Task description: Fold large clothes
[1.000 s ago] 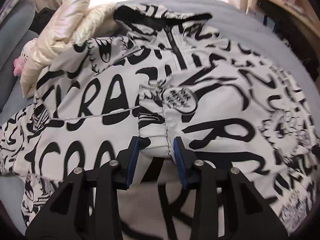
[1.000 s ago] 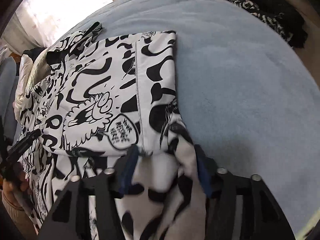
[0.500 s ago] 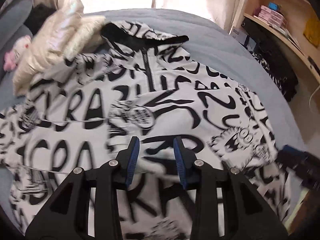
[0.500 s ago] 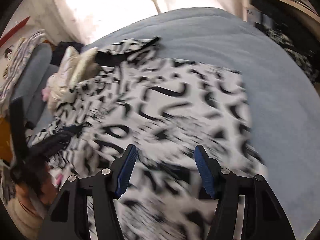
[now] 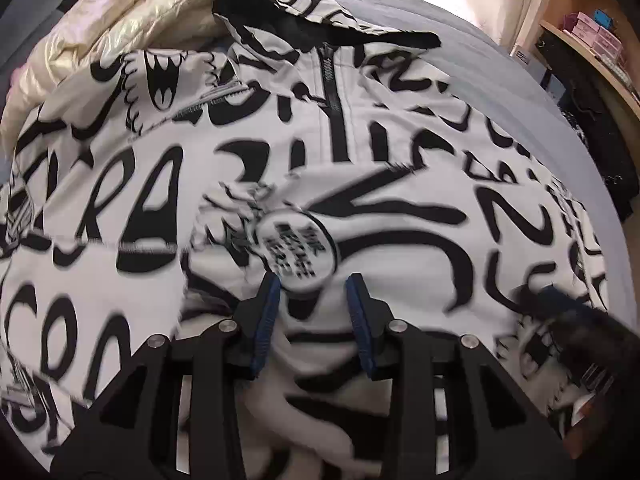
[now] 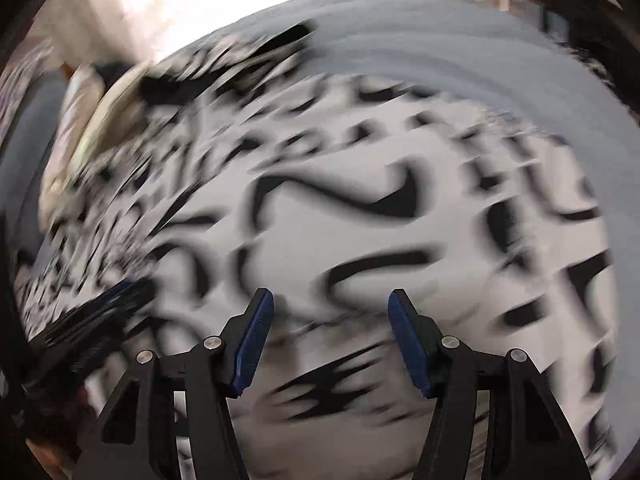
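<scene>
- My left gripper point(image 5: 313, 312) pinches a fold of the black-and-white jacket point(image 5: 400, 216), spread across the blue bed point(image 5: 520, 80).
- My right gripper point(image 6: 331, 336) hangs half-open above blurred print, holding nothing.
- A cream puffer point(image 5: 120, 28) crowds the collar.
- A second ago the right held cloth.

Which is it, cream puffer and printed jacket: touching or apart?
Touching. Left wrist view: printed jacket overlaps the cream puffer edge, no gap.

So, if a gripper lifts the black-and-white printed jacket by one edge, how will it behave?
The jacket will probably sag and drape, since it already lies in soft folds on the bed. It looks light for its size. Its zipper may keep that strip a little stiffer.
</scene>
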The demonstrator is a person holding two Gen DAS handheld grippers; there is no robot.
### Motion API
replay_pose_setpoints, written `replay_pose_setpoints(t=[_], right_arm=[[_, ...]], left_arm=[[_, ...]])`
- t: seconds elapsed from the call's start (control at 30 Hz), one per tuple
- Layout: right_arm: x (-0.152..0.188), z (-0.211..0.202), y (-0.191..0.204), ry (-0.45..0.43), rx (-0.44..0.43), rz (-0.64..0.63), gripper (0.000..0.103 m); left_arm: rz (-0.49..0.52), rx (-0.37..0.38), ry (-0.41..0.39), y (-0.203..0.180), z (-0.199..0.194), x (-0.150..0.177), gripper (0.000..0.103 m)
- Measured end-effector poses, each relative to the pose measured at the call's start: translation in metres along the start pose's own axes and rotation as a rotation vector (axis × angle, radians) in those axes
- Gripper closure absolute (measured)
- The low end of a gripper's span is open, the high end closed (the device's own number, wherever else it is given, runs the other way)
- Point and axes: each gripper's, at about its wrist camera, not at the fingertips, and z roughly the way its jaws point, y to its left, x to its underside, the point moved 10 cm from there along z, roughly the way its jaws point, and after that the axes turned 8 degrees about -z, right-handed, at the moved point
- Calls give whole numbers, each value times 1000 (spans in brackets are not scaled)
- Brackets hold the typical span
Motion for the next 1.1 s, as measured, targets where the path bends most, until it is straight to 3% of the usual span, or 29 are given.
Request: replay_pose_setpoints(t=[0.07,0.1,0.17,0.27,0.43,0.6,0.77,1.1], right_arm=[[-7,1,-32,-22,34,68,42],[-7,2,-43,-30,-31,112,48],[-5,2,-54,-35,-76,144,59],[-1,2,-53,-17,-59,148,61],[14,-29,-45,11,-64,173,47],[39,-85,-37,-5,-71,182,45],[66,-131,-24,-28,-95,190,39],[130,-200,11,-37,-136,171,38]], left_arm=[[8,-16,-10,5,6,-9,71],[11,-10,-16,7,9,-12,71],[18,-4,-20,9,11,-16,71],[24,-11,-23,9,9,-18,71],[113,-36,-33,-3,-15,-12,71],[83,9,-67,-7,-63,-3,62],[65,28,-67,0,-102,16,62],[92,57,-81,18,-172,66,62]])
